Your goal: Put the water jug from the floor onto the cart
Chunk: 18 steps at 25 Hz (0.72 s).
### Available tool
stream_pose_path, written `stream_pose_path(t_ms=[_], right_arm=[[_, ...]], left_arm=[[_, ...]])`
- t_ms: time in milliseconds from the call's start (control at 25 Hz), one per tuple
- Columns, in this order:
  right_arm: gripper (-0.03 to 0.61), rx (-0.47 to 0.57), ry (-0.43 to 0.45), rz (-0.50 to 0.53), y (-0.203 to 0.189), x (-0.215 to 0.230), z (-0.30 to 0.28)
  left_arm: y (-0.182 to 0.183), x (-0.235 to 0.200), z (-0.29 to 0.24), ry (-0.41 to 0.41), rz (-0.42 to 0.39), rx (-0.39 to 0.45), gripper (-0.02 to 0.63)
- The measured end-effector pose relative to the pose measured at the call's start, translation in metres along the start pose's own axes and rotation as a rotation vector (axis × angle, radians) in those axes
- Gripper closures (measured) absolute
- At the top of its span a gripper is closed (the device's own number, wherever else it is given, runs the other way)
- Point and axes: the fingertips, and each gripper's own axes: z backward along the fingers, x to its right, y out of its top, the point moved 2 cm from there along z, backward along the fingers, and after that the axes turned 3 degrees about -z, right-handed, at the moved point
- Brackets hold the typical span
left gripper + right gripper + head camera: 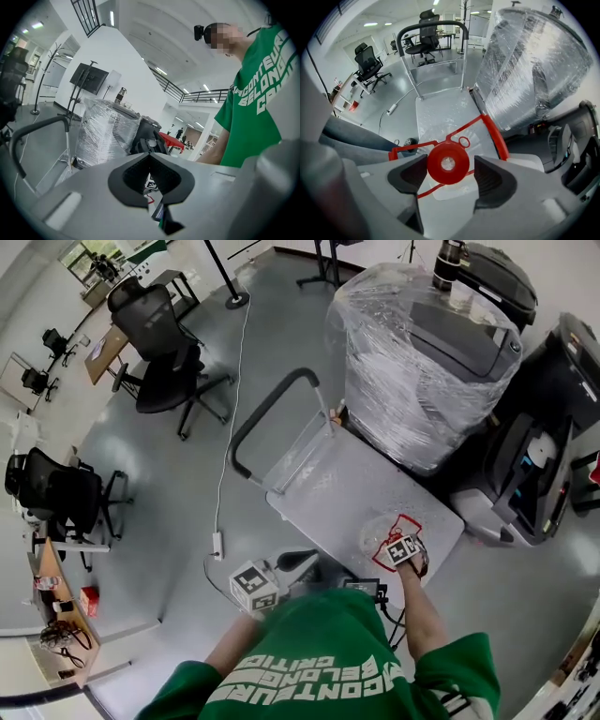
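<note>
I am looking down on the water jug [380, 532], which is standing on the grey deck of the cart [328, 470], at the end away from the black push handle [267, 409]; the right gripper [405, 547] is hovering directly over it, and in its own view the jaws are standing apart with the jug's red cap [448, 163] sitting between them, a sliver of gap showing on the right side; the left gripper [150, 154] is hanging beside me off the cart, its jaws pressing together on nothing; a bulky load wrapped in clear film [422, 362] is standing just beside the cart.
</note>
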Motion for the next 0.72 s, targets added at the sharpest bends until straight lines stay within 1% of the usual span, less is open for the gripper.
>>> stream_pose_path(t_ms=[200, 440, 480, 600, 640, 720], right_arm=[[0.279, 0.073, -0.048, -0.034, 0.009, 0.008, 0.036], [0.281, 0.178, -0.102, -0.095, 0.017, 0.010, 0.095], [0.297, 0.196, -0.107, -0.100, 0.020, 0.009, 0.104], [0.381, 0.252, -0.122, -0.104, 0.027, 0.005, 0.131], [0.398, 0.267, -0.127, -0.104, 0.030, 0.003, 0.138], [0.408, 0.282, -0.139, -0.101, 0.033, -0.001, 0.152]], left_arm=[[0.006, -0.003, 0.009, -0.011, -0.022, 0.035, 0.606], [0.008, -0.006, 0.017, -0.034, -0.032, 0.080, 0.606], [0.008, -0.006, 0.017, -0.040, -0.031, 0.084, 0.606], [0.008, -0.007, 0.017, -0.061, -0.031, 0.092, 0.606], [0.008, -0.007, 0.017, -0.070, -0.031, 0.095, 0.606], [0.008, -0.007, 0.018, -0.086, -0.034, 0.099, 0.606]])
